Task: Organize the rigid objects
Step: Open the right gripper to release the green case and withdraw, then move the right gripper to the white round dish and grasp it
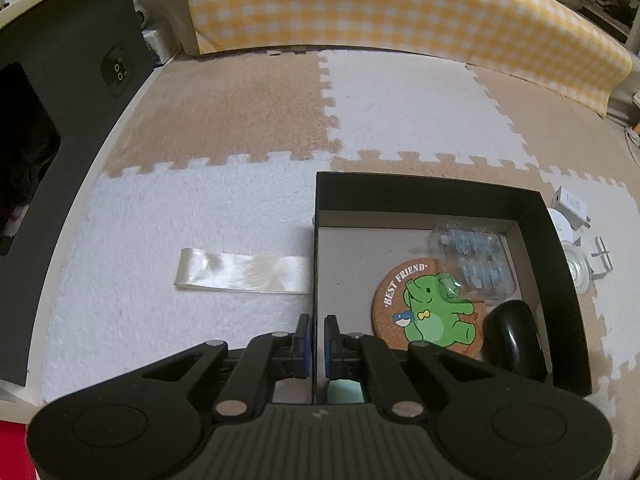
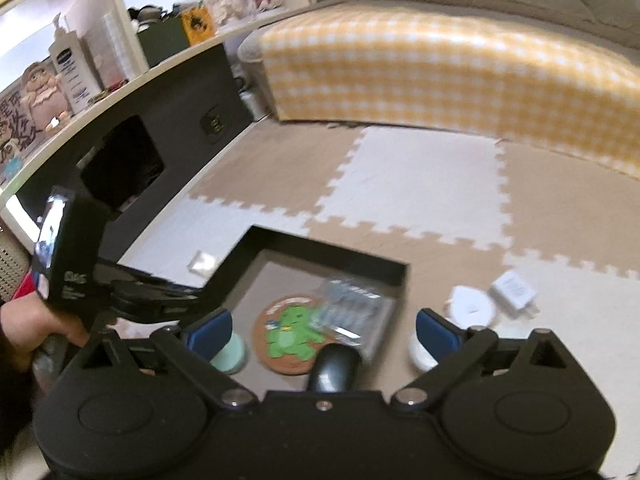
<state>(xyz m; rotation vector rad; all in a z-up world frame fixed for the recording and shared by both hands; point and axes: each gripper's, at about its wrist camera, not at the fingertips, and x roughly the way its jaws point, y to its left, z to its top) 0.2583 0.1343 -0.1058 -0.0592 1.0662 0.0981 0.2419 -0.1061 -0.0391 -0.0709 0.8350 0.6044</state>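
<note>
At the far left, a cream ribbon trailed from the black box across the white foam floor mat. Just beside it, the left hand-held gripper was clamped tight on the box's left wall, apparently to steady the box on the soft floor while things were dropped in.

Inside the box, the cork coaster with the green elephant lay flat on the grey bottom. The clear case of blue-tipped pieces lay toward the far right corner, overlapping the coaster's edge, and the black mouse lay against the right wall nearer the camera. A mint-coloured round thing sat at the near left corner, though I could not tell what it was.

The right hand-held gripper hung above the box with its jaws spread wide and nothing between them, so it looked free for another pick.

Further right, outside the box, a white round item and a white charger plug lay on the mat, seemingly not yet packed.
</note>
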